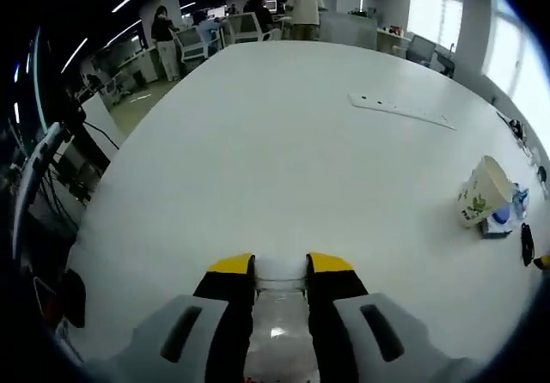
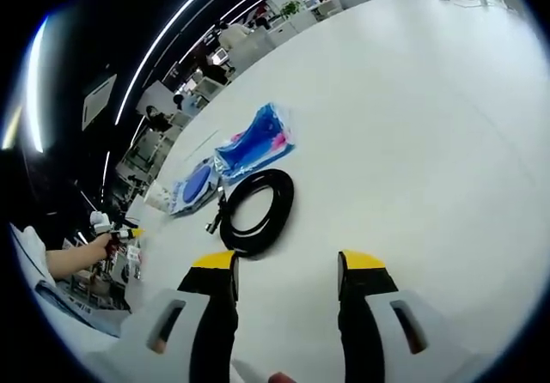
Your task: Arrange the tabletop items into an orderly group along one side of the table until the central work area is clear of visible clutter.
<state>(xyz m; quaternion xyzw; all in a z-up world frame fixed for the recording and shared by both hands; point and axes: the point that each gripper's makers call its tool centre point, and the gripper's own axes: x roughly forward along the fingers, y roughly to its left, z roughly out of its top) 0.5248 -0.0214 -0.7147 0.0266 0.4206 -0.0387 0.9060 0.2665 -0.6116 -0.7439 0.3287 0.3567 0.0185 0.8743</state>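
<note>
1. While the left gripper [image 1: 281,271] has its jaws closed on a clear plastic bottle [image 1: 278,314], the right gripper [image 2: 288,267] hangs with jaws apart and nothing between them.
2. Judging by the spread, tidying is partway: a paper cup [image 1: 479,192] lies tipped by small items near 1 edge, while a coiled black cable [image 2: 256,211] and 2 blue packets [image 2: 255,142] sit together (loosely grouped).
3. Most of the white table [image 1: 258,142] is bare; an office with people lies beyond.
</note>
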